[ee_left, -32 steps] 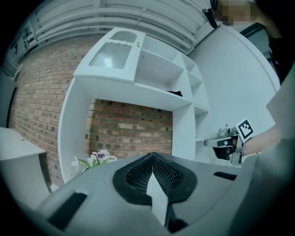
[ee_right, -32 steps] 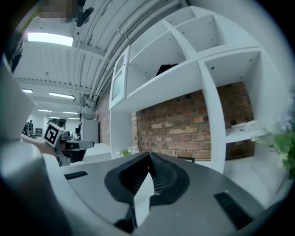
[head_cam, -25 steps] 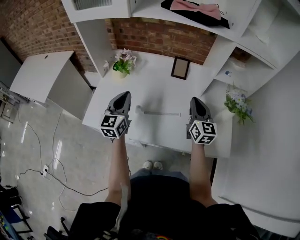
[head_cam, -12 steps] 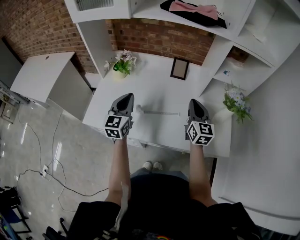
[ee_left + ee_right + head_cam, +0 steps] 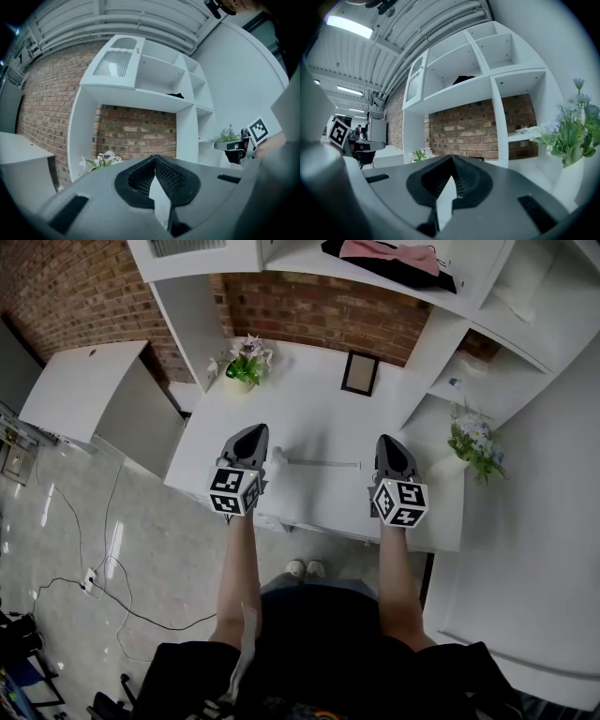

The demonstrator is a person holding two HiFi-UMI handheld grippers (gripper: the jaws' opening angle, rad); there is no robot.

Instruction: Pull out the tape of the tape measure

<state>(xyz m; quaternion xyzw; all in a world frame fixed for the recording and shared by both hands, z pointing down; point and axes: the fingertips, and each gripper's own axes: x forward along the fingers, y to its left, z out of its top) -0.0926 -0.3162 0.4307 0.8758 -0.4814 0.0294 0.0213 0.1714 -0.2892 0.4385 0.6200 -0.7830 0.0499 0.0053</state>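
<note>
Head view, looking steeply down: I hold two tools over the near half of a white desk. The tape measure lies on the desk between them. Its small pale case sits just beside the right flank of the left tool; I cannot tell whether the two touch. From the case a length of tape runs flat to the right and ends a little short of the right tool. In the left gripper view and the right gripper view, each tool has its jaws pressed together with nothing between them, so neither holds the case or the tape.

Risks, as I judge them:
- With closed tips, a push would only slide the light case over the smooth desk, so the jaws must part before either tool can take hold.
- The tape lies flat and thin, so a pinch may slip off it or scrape the desk.
- If the case is not pinned while the tape end is drawn, the whole measure will follow the pull.
- If the end is let go unlocked, it may whip back.

Containers:
- A pot at the far left corner of the desk holds green leaves and pale blossoms.
- On the right-hand shelf, blue and white flowers stand in a white vase.
- An upper compartment of the shelf unit holds a pink cloth on something dark.
- A picture frame stands at the far edge of the desk.
</note>
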